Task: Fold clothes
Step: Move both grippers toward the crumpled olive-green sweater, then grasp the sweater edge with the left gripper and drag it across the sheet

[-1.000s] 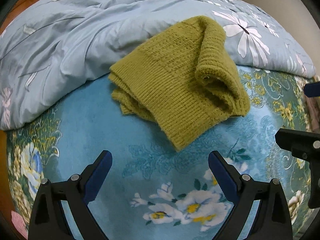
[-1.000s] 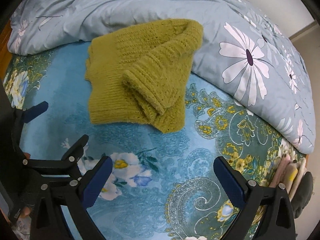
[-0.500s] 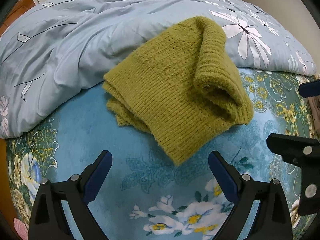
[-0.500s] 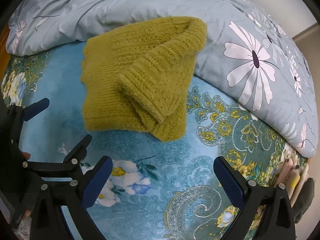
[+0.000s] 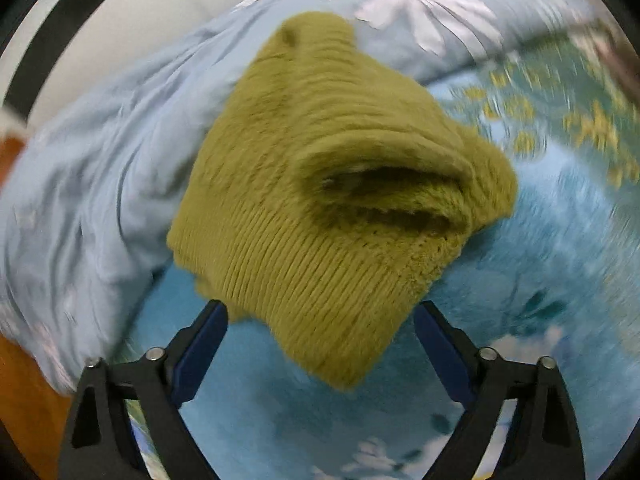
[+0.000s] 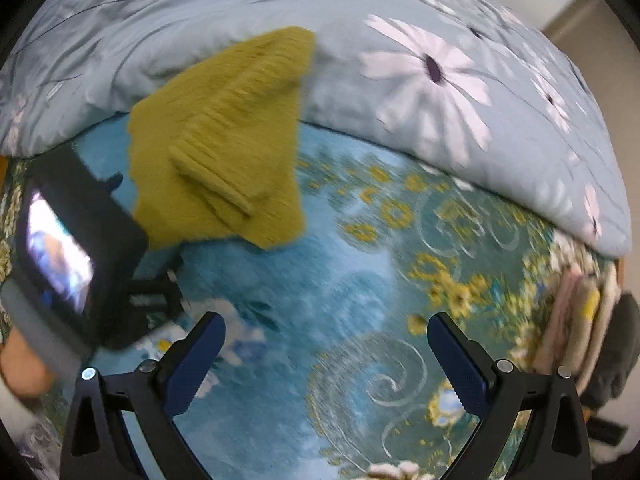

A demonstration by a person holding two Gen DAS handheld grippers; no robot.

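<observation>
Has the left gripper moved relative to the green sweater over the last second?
Yes. The left gripper has closed in on the green sweater, whose near corner now sits between its open fingers; earlier bare bedsheet separated them.

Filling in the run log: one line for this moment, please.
task: fold clothes | sweater: bunched on bed sheet, against quilt | left gripper: open, at its near corner | right gripper: open, over sheet

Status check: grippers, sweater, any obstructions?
Left hand-held gripper open, at sweater edge. Right hand-held gripper open, empty. Duvet under sweater's far end.
</observation>
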